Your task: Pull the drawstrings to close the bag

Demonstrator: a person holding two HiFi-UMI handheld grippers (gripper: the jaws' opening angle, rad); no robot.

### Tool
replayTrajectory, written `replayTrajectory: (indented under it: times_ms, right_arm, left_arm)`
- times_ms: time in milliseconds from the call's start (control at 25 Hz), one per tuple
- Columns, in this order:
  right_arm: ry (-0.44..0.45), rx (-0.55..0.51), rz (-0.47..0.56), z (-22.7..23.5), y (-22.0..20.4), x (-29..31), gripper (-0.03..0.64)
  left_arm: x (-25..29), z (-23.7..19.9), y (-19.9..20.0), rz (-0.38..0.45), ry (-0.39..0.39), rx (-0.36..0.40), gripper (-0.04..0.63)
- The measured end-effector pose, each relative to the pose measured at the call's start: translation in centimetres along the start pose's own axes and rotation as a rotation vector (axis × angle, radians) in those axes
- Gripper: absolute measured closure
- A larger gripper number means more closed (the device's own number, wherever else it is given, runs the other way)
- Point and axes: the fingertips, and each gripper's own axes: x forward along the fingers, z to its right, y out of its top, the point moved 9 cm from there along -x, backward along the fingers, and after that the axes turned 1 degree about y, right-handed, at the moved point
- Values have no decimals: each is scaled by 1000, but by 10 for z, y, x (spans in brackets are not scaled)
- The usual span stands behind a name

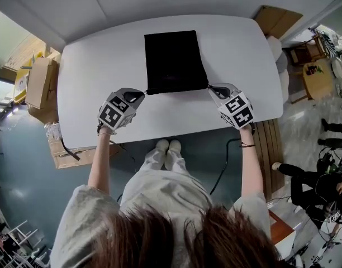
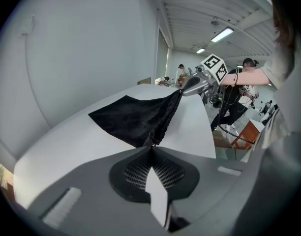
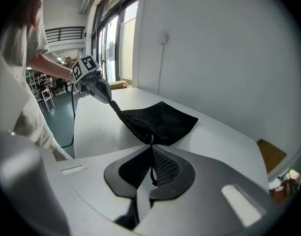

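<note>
Progress is, by my reading, about midway. The black bag (image 1: 172, 60) lies flat on the white worktop (image 1: 87, 77) with its mouth edge toward the person. That edge is raised off the surface and strung taut between the two tools. The left hand-held gripper (image 1: 142, 94) has its jaws pressed together on the drawstring (image 2: 151, 142) at the left corner of the mouth. The right hand-held gripper (image 1: 212, 88) is likewise clamped on the cord at the right corner, with a short tail of it hanging down inside its jaws in its own view. Along the mouth the fabric looks puckered in both gripper views, so some gathering seems done. In the head view, though, the mouth spans about the full width of the bag, so it is not yet cinched. What seems left is to draw the two ends further apart until the opening bunches shut. Count: one bag, one worktop, two hand-held grippers, and two drawstring ends, one in each.
</note>
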Motion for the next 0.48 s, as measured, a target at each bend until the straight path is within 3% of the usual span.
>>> replayTrajectory:
  times_ms: [480]
  right_arm:
    - [-20,-260,-2,-1,54,-34,600]
  left_arm:
    - [-54,-19,48,129,113,90,592]
